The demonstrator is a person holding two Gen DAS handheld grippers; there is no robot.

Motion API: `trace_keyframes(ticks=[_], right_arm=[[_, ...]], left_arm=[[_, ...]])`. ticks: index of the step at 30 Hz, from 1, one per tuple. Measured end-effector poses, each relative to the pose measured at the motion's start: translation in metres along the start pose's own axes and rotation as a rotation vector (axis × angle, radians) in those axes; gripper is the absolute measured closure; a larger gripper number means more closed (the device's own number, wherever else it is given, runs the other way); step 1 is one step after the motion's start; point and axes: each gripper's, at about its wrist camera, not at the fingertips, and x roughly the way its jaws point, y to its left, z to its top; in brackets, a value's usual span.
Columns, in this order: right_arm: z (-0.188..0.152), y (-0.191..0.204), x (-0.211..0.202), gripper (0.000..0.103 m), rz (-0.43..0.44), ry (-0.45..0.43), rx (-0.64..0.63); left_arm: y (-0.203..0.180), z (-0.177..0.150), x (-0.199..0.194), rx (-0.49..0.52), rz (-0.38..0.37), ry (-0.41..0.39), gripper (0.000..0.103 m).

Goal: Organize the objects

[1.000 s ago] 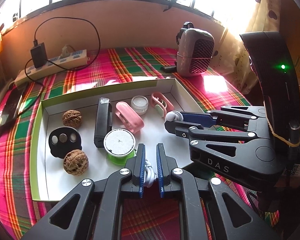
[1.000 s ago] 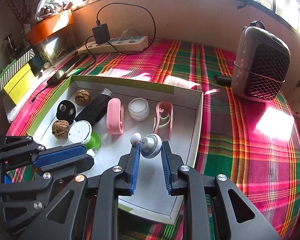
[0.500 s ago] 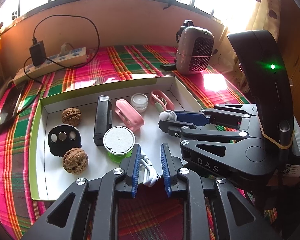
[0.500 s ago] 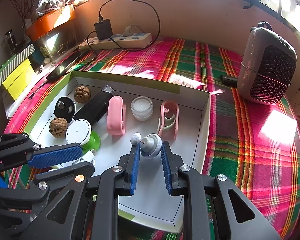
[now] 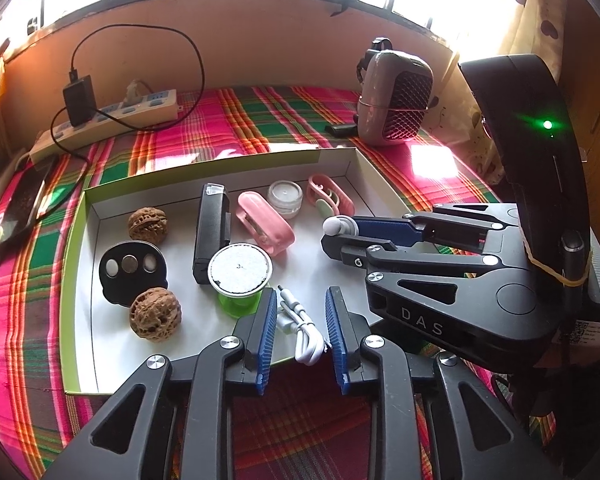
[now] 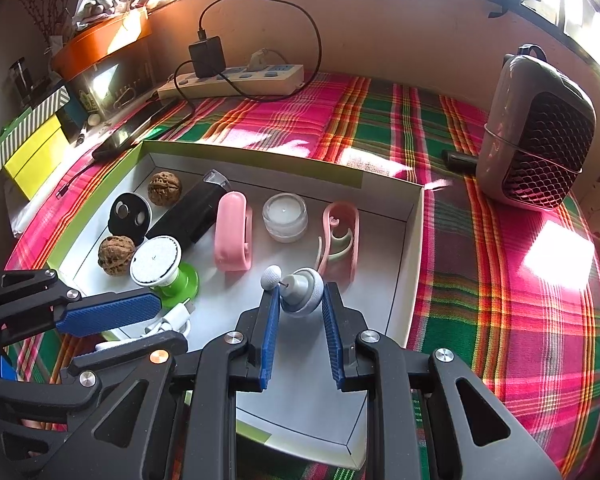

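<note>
Left wrist view: my left hand-held gripper (image 5: 300, 332), jaws just spreading, frees the white cable (image 5: 300, 326) at the tray (image 5: 76, 240) front edge, so I lift clear; right hand-held gripper (image 6: 298, 312) pinches the grey knob (image 6: 302, 292) over the tray.
</note>
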Motion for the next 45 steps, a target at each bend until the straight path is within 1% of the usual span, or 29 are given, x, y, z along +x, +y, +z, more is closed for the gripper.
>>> trace_keyframes(ticks=[8, 14, 28, 36, 41, 45], right_arm=[[0.001, 0.002, 0.0, 0.077, -0.007, 0.004, 0.0], [0.001, 0.003, -0.002, 0.069, -0.006, 0.002, -0.002], [-0.003, 0.005, -0.02, 0.069, -0.018, -0.03, 0.01], [-0.008, 0.01, -0.04, 0.069, -0.025, -0.069, 0.03], [-0.015, 0.016, -0.056, 0.069, -0.034, -0.091, 0.041], [-0.023, 0.021, -0.065, 0.069, -0.038, -0.104, 0.051]], left_arm=[[0.001, -0.002, -0.003, -0.006, -0.003, -0.004, 0.078], [0.0, -0.003, -0.006, -0.007, -0.001, -0.008, 0.077], [-0.001, -0.008, -0.02, 0.006, 0.003, -0.025, 0.077], [-0.001, -0.014, -0.037, 0.008, 0.044, -0.051, 0.077], [0.0, -0.021, -0.05, -0.001, 0.084, -0.064, 0.077], [-0.002, -0.027, -0.057, -0.001, 0.132, -0.075, 0.077]])
